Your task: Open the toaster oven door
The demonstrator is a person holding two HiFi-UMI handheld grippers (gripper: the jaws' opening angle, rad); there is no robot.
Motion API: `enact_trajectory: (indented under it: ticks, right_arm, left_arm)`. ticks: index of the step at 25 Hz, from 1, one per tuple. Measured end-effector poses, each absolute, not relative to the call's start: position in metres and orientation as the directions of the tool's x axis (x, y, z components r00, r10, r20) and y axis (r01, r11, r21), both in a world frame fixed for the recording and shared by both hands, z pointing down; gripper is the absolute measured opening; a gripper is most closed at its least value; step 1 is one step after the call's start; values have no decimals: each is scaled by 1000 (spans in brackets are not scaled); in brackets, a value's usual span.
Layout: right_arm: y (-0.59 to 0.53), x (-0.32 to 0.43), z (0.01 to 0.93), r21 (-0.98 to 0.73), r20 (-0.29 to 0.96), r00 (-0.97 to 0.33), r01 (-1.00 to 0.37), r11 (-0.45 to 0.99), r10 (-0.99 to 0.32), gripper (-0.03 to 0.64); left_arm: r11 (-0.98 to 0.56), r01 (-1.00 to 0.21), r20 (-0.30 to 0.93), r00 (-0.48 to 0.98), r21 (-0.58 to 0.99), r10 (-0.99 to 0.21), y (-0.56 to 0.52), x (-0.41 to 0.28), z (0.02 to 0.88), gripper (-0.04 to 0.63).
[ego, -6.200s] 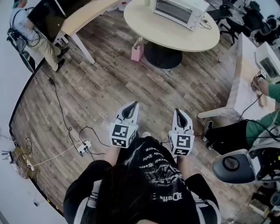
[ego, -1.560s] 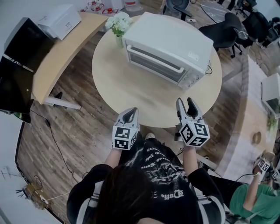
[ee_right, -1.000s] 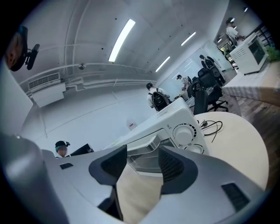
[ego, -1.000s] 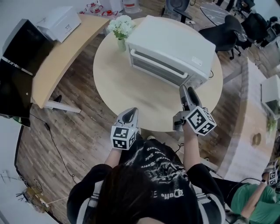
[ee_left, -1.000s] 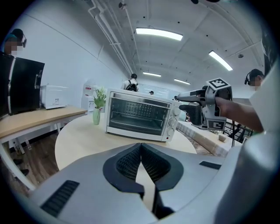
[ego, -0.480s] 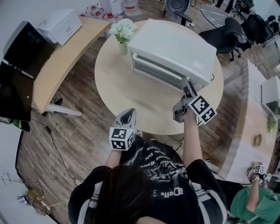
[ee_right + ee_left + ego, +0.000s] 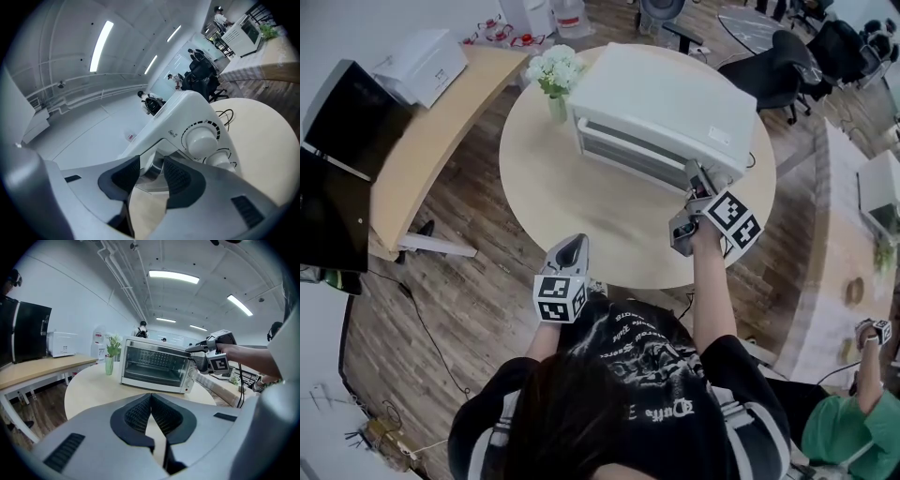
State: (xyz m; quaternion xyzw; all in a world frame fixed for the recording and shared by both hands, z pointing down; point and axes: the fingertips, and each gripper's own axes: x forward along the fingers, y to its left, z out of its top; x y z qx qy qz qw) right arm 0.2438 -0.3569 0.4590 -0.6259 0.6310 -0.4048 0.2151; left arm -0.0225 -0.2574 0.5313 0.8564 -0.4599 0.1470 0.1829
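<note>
The white toaster oven (image 7: 666, 103) stands with its door closed on the round table (image 7: 562, 206); it also shows in the left gripper view (image 7: 154, 366). My right gripper (image 7: 694, 173) is at the right end of the door handle (image 7: 633, 142), beside the knobs (image 7: 201, 138). In the right gripper view the silver handle (image 7: 153, 166) sits between the jaws of my right gripper (image 7: 151, 164). They have just been closing, and a sliver of gap still shows. My left gripper (image 7: 577, 242) hangs shut and empty over the table's near edge, and is seen again in its own view (image 7: 150, 397).
A vase of white flowers (image 7: 553, 75) stands left of the oven. A curved desk (image 7: 431, 131) with a white box (image 7: 422, 66) and a black screen (image 7: 347, 112) lies to the left. Office chairs (image 7: 797, 56) stand behind the table; a seated person (image 7: 853, 422) is at the lower right.
My right gripper has reached forward to the right end of the oven's handle and rolled, and its jaws have narrowed. The left gripper has stayed in place.
</note>
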Motion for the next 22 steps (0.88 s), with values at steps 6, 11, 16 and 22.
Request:
enact_trajectory:
  ticks: [6,11,16,22]
  right_arm:
    - [-355,243,460,-784,250,-109,-606,-135,-962,163]
    - [-351,240,461,-784,248,-116,-608,-129,-962,161]
    - [-342,233,462,-763,257,-127,-635,-121,-958,161]
    - [-335,226,464,-740,277,-149,-664,-111,-949,161]
  left_arm:
    - [-530,-829,427,549,176,-718,-251,-15,534,19]
    - [-534,-827,435,552,177,-711,-248,-12,537,18]
    - [-525,-832,441,544,179,-714,-245,-16,539,18]
    - [-509,-844,444,527,171,-725,-249,-20,538,18]
